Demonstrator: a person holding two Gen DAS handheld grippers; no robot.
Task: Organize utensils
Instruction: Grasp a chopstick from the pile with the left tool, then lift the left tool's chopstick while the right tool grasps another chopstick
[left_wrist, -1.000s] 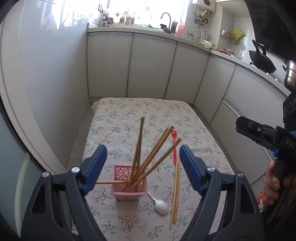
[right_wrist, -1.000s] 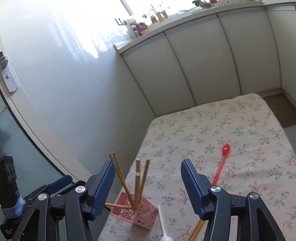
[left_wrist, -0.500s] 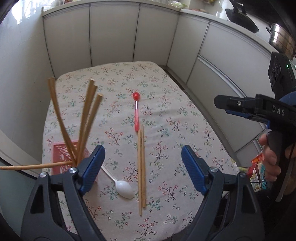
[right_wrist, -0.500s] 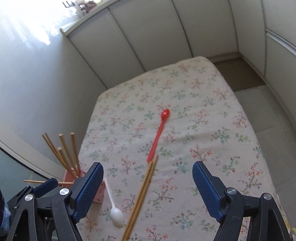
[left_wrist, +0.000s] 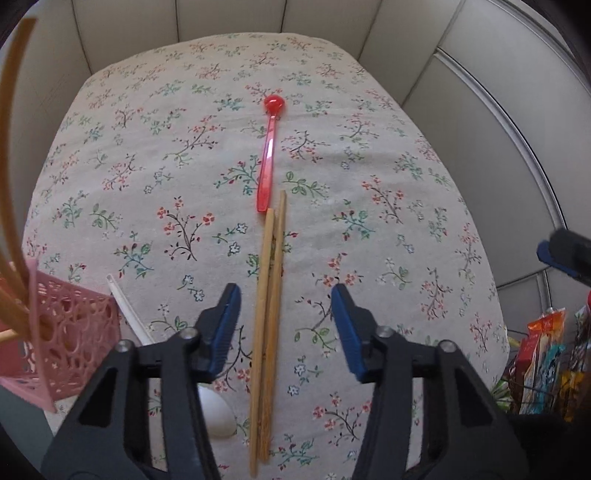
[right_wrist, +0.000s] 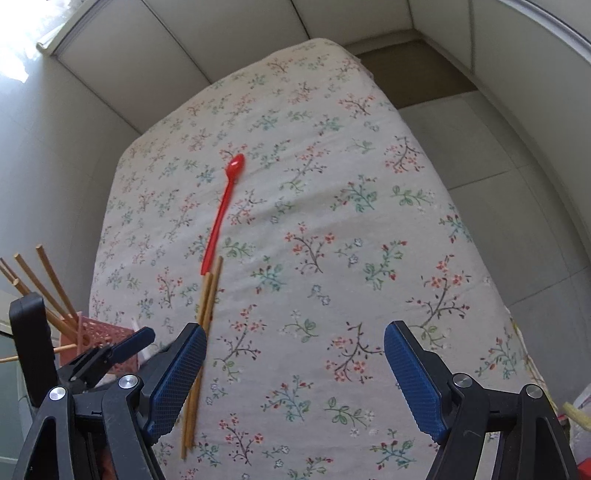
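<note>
Two wooden chopsticks (left_wrist: 269, 314) lie side by side on the flowered tablecloth (left_wrist: 406, 184). My left gripper (left_wrist: 284, 295) hangs just over them, its jaws closing, the pair between the blue pads and untouched. A red spoon (left_wrist: 271, 147) lies beyond the chopsticks' far ends. A white spoon (left_wrist: 218, 406) lies left of them, partly under my left finger. The pink basket (left_wrist: 70, 332) at the left holds several upright chopsticks. In the right wrist view my right gripper (right_wrist: 295, 332) stands open and empty over bare cloth, to the right of the chopsticks (right_wrist: 208, 295) and red spoon (right_wrist: 225, 210).
Pale cabinet fronts (left_wrist: 480, 110) close in the table's far end and right side. Bright snack packets (left_wrist: 546, 358) sit beyond the table's right edge. Tiled floor (right_wrist: 498, 129) shows to the right. The left gripper's body (right_wrist: 122, 350) is beside my right gripper's left finger.
Both grippers have tipped down and dropped toward the table. The left one has come over the lying chopsticks and its jaws have narrowed. The right jaws have widened.
</note>
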